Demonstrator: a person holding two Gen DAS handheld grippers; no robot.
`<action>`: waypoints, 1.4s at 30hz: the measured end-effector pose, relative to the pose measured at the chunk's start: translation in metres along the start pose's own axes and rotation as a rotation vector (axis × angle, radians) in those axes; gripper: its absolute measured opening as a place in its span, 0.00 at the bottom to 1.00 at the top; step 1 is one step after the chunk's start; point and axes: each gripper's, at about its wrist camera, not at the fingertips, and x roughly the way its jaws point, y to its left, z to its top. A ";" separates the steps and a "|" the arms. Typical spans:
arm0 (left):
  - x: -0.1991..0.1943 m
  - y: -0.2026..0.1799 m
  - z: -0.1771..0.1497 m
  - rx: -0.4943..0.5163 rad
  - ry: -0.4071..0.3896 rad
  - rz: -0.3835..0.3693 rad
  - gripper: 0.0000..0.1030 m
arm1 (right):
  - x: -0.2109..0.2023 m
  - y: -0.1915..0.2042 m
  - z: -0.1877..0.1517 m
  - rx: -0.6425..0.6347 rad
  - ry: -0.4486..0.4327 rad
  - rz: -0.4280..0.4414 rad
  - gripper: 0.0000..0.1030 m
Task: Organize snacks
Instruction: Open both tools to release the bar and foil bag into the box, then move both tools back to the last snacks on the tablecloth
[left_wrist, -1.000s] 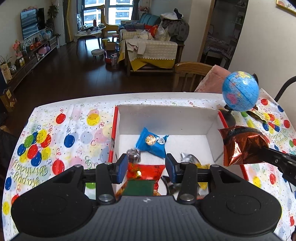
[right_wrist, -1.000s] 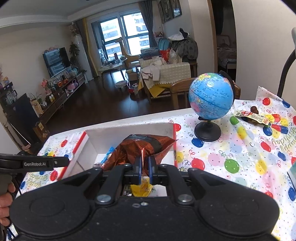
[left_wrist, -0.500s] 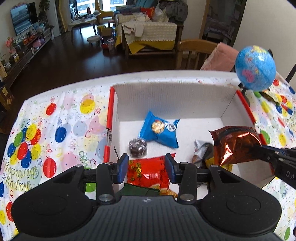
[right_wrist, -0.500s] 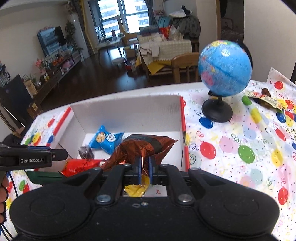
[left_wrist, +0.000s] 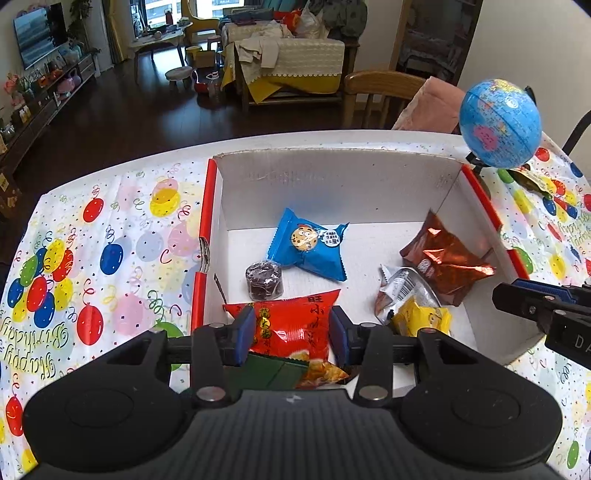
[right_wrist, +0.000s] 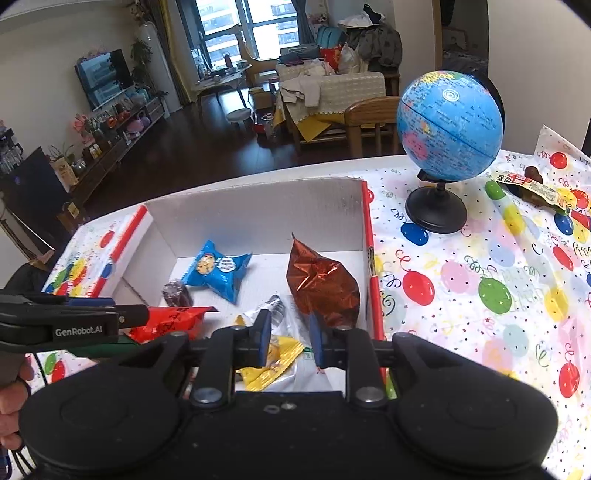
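Note:
A white cardboard box with red rims (left_wrist: 332, 177) (right_wrist: 258, 206) stands on the balloon tablecloth. My left gripper (left_wrist: 291, 336) (right_wrist: 140, 317) is shut on a red snack packet (left_wrist: 291, 321) (right_wrist: 170, 321), held low over the box's near edge; a dark green packet (left_wrist: 266, 373) shows just beneath it. My right gripper (right_wrist: 289, 343) (left_wrist: 517, 295) is opening, with nothing between its pads. The brown foil packet (right_wrist: 325, 284) (left_wrist: 443, 258) lies free in the box by the right wall, just past the fingertips.
In the box lie a blue cookie packet (left_wrist: 308, 247), a dark round cake (left_wrist: 264, 280), a silver packet (left_wrist: 400, 288) and a yellow packet (right_wrist: 273, 354). A globe (right_wrist: 450, 125) and another snack packet (right_wrist: 535, 190) stand right of the box. A wooden chair (left_wrist: 376, 92) is behind.
Both grippers have sunk toward the box. The right jaws have parted and the brown foil packet has dropped out onto the box floor. The left gripper still holds the red packet.

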 end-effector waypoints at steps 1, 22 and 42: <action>-0.003 0.000 -0.001 0.000 -0.003 0.000 0.41 | -0.003 0.000 0.000 -0.001 -0.005 0.005 0.22; -0.093 -0.023 -0.039 -0.008 -0.109 -0.027 0.54 | -0.090 -0.006 -0.029 0.002 -0.115 0.080 0.44; -0.149 -0.039 -0.095 -0.015 -0.147 -0.043 0.68 | -0.147 -0.009 -0.077 -0.033 -0.153 0.143 0.83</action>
